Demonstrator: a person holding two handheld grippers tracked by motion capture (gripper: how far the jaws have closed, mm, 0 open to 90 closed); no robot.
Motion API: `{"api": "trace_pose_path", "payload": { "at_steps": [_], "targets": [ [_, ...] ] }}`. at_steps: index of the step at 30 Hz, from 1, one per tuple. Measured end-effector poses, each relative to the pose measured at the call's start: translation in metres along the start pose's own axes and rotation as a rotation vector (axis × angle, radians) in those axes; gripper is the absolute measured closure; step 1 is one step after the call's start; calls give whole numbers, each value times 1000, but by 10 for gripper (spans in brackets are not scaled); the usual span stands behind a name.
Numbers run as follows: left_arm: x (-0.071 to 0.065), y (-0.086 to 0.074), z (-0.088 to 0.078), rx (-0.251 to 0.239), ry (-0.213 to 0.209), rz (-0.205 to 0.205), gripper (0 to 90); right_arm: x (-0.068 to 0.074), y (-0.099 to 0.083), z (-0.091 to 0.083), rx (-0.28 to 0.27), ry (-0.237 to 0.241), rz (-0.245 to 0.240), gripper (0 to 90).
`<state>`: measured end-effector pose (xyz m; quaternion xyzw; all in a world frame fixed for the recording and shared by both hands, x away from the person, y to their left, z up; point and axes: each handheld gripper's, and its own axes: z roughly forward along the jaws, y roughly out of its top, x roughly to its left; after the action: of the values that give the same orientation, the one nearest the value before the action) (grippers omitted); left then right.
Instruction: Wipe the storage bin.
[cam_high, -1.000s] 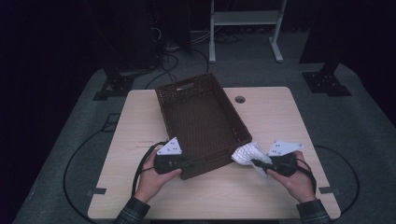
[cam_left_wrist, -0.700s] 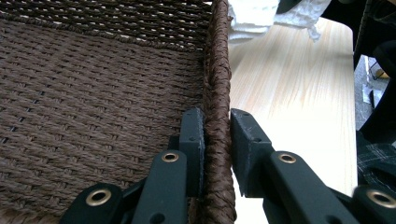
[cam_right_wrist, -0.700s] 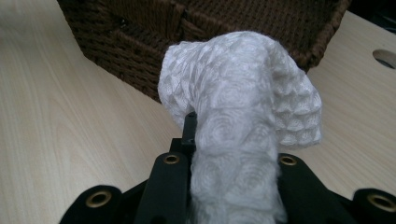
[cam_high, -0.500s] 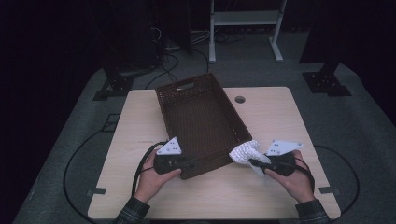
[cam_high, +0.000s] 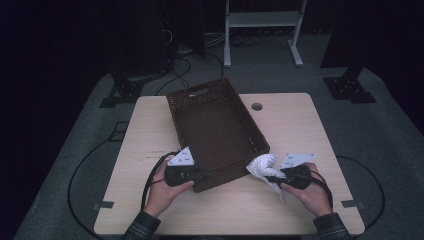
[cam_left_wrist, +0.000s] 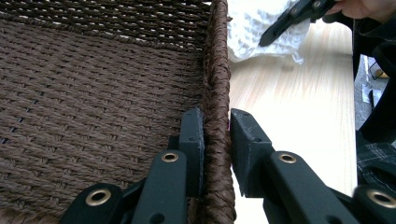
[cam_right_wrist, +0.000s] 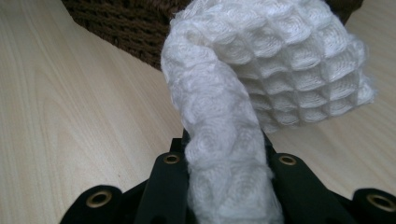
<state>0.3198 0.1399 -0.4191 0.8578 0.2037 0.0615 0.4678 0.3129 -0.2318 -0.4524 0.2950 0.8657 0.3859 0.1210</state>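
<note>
A dark brown woven basket (cam_high: 186, 102) lies at an angle on the light wood table (cam_high: 300, 120). My left gripper (cam_left_wrist: 217, 135) is shut on the basket's near rim (cam_left_wrist: 215, 70), one jaw inside the wall and one outside; in the high view this gripper (cam_high: 200, 176) is at the basket's front left corner. My right gripper (cam_high: 270, 176) is shut on a white waffle-weave cloth (cam_right_wrist: 261, 79), which rises from between the jaws and folds over beside the basket's front right corner (cam_right_wrist: 121, 28). In the high view the cloth (cam_high: 261, 165) hangs close to the table.
The table has a round cable hole (cam_high: 257, 106) behind the basket. Bare wood lies to the left and right of the basket and along the front edge. Dark floor, cables and a white stand (cam_high: 262, 20) are beyond the table.
My right hand has sunk a little with the cloth, bringing it closer to the tabletop. The left gripper and the basket have stayed still.
</note>
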Motion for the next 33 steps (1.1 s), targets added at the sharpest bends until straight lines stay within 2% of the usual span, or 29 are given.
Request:
{"api": "trace_pose_path", "payload": {
  "at_steps": [19, 33],
  "targets": [
    [0, 0, 0, 1, 0, 1, 747, 0, -8, 24, 106, 35, -2, 750],
    [0, 0, 0, 1, -2, 1, 746, 4, -12, 22, 121, 48, 2, 749]
  ]
}}
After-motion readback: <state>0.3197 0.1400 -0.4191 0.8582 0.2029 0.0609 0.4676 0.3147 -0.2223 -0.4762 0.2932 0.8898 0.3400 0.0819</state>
